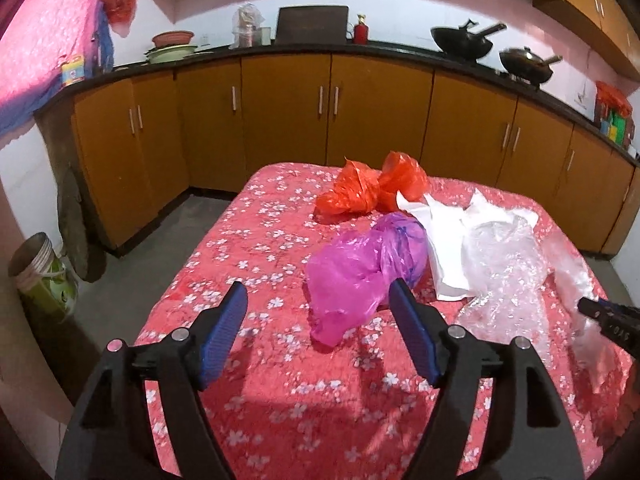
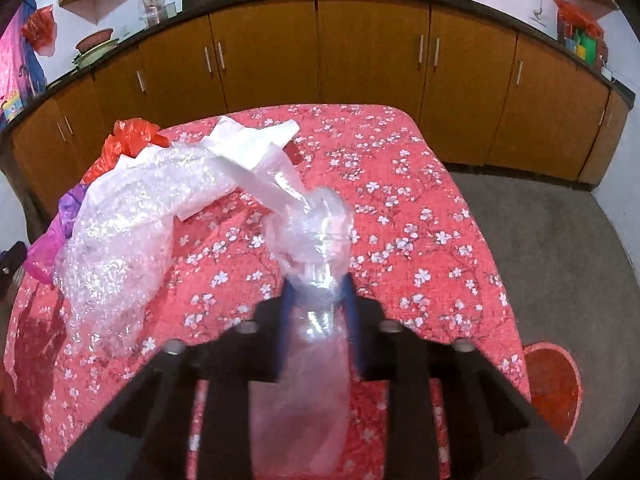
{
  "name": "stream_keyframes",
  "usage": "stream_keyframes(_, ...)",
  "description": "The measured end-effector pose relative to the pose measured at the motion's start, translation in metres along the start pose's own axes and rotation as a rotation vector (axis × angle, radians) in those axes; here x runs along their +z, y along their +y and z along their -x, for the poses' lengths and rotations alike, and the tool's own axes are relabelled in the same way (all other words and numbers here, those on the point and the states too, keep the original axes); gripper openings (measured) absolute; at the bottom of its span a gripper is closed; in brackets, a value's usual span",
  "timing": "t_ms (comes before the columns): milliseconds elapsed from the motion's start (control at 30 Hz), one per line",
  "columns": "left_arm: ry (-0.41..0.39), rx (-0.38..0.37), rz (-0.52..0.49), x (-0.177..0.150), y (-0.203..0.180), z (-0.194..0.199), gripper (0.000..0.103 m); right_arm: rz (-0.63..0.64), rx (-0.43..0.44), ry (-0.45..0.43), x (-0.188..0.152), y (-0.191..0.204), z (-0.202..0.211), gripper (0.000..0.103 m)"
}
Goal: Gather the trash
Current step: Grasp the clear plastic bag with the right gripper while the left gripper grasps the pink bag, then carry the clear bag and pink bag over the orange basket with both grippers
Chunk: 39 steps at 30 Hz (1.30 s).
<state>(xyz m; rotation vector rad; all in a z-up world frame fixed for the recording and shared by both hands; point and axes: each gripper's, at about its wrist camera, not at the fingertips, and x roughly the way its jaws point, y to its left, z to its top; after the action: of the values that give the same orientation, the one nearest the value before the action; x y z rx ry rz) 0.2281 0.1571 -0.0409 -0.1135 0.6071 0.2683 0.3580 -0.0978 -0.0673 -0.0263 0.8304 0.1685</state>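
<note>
Trash lies on a table with a red flowered cloth [image 1: 260, 248]: an orange plastic bag [image 1: 372, 188], a purple plastic bag [image 1: 360, 272], white paper [image 1: 444, 240] and clear bubble wrap [image 1: 504, 264]. My left gripper [image 1: 320, 300] is open, just in front of the purple bag, its right finger overlapping the bag's edge. My right gripper [image 2: 316, 292] is shut on a clear plastic bag [image 2: 316, 240] held above the cloth [image 2: 420, 200]; it shows in the left wrist view [image 1: 608, 316] at the right edge. Bubble wrap [image 2: 128, 232], white paper [image 2: 248, 148], the orange bag [image 2: 128, 132] and the purple bag [image 2: 56, 232] lie to its left.
Orange cabinets [image 1: 288, 108] with a dark counter run behind the table, holding woks [image 1: 464, 40] and jars. A metal-rimmed bin [image 1: 44, 276] stands on the floor at left. A red round container [image 2: 556, 388] sits on the grey floor right of the table.
</note>
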Motion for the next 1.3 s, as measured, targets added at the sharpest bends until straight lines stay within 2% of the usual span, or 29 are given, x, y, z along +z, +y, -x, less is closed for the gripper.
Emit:
stream_keyframes(167, 0.047, 0.014, -0.029, 0.004, -0.006, -0.015, 0.073, -0.013, 0.004, -0.034, -0.002, -0.002, 0.008, 0.013)
stream_keyframes(267, 0.104, 0.003, -0.061, 0.005, -0.012, -0.027, 0.073, -0.02, 0.01, -0.032, -0.002, -0.003, 0.008, 0.013)
stream_keyframes(367, 0.13, -0.005, -0.076, 0.005, -0.015, -0.034, 0.068, -0.026, 0.015, -0.032, -0.003, -0.004, 0.009, 0.013)
stream_keyframes(467, 0.174, -0.009, -0.075, 0.004, -0.014, -0.042, 0.054, -0.024, 0.015, -0.035, -0.003, -0.004, 0.01, 0.013)
stream_keyframes(533, 0.199, -0.017, -0.065, 0.003, -0.012, -0.047, 0.041, -0.021, 0.016, -0.039, -0.004, -0.003, 0.011, 0.013)
stream_keyframes(600, 0.201, -0.024, -0.051, 0.004, -0.01, -0.048, 0.033, -0.019, 0.015, -0.044, -0.004, -0.002, 0.012, 0.013)
stream_keyframes(633, 0.199, -0.032, -0.044, 0.004, -0.009, -0.047, 0.025, -0.018, 0.015, -0.045, -0.004, -0.002, 0.012, 0.013)
stream_keyframes(733, 0.191, -0.044, -0.033, 0.005, -0.007, -0.046, 0.012, -0.016, 0.013, -0.048, -0.005, -0.001, 0.013, 0.013)
stream_keyframes(933, 0.115, -0.036, -0.025, 0.006, -0.006, -0.031, 0.008, -0.006, 0.009, -0.061, -0.007, -0.001, 0.02, 0.013)
stream_keyframes(1300, 0.049, -0.034, -0.018, 0.01, -0.002, 0.0, 0.008, -0.016, 0.016, -0.107, -0.005, -0.008, 0.047, 0.013)
